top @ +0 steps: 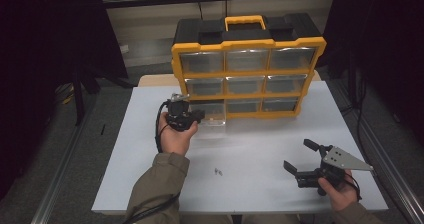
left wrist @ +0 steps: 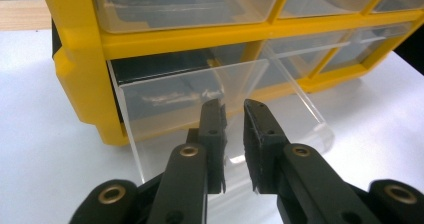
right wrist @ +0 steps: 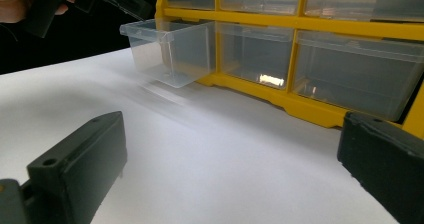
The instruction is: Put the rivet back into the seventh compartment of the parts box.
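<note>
While the left tool [left wrist: 234, 109] hovers slightly spread over the pulled-out drawer's [left wrist: 200, 91] front lip, the right tool [top: 306, 160] rests wide open near the bench's near right corner.

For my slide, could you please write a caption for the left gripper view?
Left gripper at the front wall of the pulled-out clear drawer in the yellow organizer.
</note>
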Demonstrator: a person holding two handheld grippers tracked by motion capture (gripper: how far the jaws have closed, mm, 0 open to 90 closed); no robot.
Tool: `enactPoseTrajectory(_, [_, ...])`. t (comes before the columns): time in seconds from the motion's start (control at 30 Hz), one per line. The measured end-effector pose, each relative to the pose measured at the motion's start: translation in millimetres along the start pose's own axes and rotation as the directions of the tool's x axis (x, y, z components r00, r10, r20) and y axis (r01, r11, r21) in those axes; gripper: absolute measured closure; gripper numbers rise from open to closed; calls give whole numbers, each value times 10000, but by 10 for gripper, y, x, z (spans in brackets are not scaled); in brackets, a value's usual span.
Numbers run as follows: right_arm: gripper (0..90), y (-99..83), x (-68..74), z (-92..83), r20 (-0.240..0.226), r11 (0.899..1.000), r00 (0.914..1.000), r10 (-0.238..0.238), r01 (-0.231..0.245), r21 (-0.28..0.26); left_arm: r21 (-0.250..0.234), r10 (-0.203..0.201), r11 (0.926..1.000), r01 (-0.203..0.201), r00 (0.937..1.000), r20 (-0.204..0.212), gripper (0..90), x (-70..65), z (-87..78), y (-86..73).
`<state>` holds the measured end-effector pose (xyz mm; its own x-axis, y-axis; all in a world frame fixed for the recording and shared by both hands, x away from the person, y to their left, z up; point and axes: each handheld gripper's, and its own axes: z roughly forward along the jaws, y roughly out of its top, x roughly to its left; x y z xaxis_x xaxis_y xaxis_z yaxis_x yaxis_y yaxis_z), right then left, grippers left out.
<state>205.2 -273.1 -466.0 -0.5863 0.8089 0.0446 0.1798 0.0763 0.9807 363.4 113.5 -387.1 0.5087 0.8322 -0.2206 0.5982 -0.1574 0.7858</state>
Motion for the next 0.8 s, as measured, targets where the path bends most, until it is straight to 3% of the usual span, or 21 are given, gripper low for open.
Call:
enactPoseTrajectory(0.33, [0,0,0,1,9,10000,10000,-9,9,3,-121,167,9998,-162,9990,420,723,-34,-114,-51])
enactPoseTrajectory(0.8, [0,-1,1,2,43,10000,10000,-15,15,24,-100,491,9988,-485,9964,696,630,-74,-167,-140])
